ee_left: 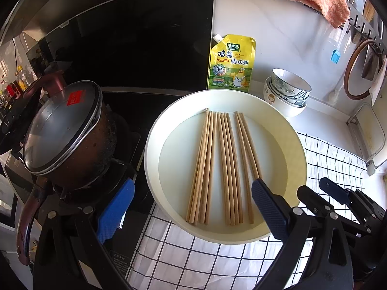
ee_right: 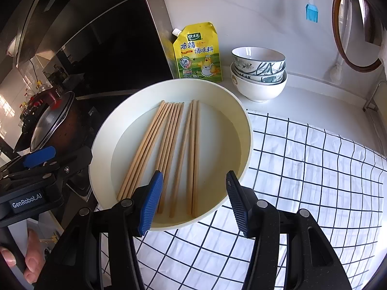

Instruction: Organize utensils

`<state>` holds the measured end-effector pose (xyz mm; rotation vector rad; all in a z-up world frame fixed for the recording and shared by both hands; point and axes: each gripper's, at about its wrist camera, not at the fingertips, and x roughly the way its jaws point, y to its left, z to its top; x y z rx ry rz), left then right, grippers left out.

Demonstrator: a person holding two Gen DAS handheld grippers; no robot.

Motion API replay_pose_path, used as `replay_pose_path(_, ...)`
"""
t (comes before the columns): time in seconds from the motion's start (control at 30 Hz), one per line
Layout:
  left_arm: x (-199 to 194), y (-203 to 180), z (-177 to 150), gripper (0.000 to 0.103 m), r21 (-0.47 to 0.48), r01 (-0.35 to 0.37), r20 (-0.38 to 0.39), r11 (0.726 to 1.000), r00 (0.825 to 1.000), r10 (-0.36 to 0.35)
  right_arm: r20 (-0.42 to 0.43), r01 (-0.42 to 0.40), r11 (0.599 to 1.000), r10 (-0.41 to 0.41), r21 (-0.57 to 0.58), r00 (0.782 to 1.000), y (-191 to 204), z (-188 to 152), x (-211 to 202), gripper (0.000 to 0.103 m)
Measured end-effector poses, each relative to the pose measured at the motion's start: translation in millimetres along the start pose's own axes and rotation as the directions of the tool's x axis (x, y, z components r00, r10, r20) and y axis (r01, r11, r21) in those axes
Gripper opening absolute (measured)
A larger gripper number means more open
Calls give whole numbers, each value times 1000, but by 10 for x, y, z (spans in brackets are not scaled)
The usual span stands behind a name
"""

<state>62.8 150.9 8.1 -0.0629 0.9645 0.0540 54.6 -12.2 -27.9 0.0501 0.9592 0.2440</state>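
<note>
Several wooden chopsticks [ee_left: 217,166] lie side by side in a wide cream tray [ee_left: 296,140] on a checked cloth. In the right wrist view the chopsticks [ee_right: 169,152] fill the same tray [ee_right: 246,130]. My left gripper [ee_left: 191,205] is open and empty, its fingers straddling the tray's near left rim. My right gripper [ee_right: 193,205] is open and empty just above the tray's near edge, over the chopstick ends. The right gripper also shows in the left wrist view [ee_left: 336,191], at the right.
A lidded pot [ee_left: 67,130] sits on the black stove at the left. A yellow seasoning pouch [ee_left: 231,64] and stacked bowls [ee_left: 287,91] stand behind the tray. A wall rack with utensils [ee_left: 358,7] and an orange cloth hangs at the upper right. The white checked cloth [ee_right: 314,169] covers the counter.
</note>
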Motion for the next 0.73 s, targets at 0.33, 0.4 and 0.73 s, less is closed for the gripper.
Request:
replay_pose_path(0.33,-37,-8,4,96,9,0,23,1000,1000,0,0,0,1000,0,1,1000,5,-5,3,52)
replay_pose_path(0.4,-38,-10,5,96,10,3,21,1000,1000,-3,0,0,1000,0,0,1000,5,-7,2,52)
replay_pose_path(0.73,-25,-9,19,96,-1,10,6,1000,1000,-10,0,0,1000,0,1,1000,6,-9,4,52)
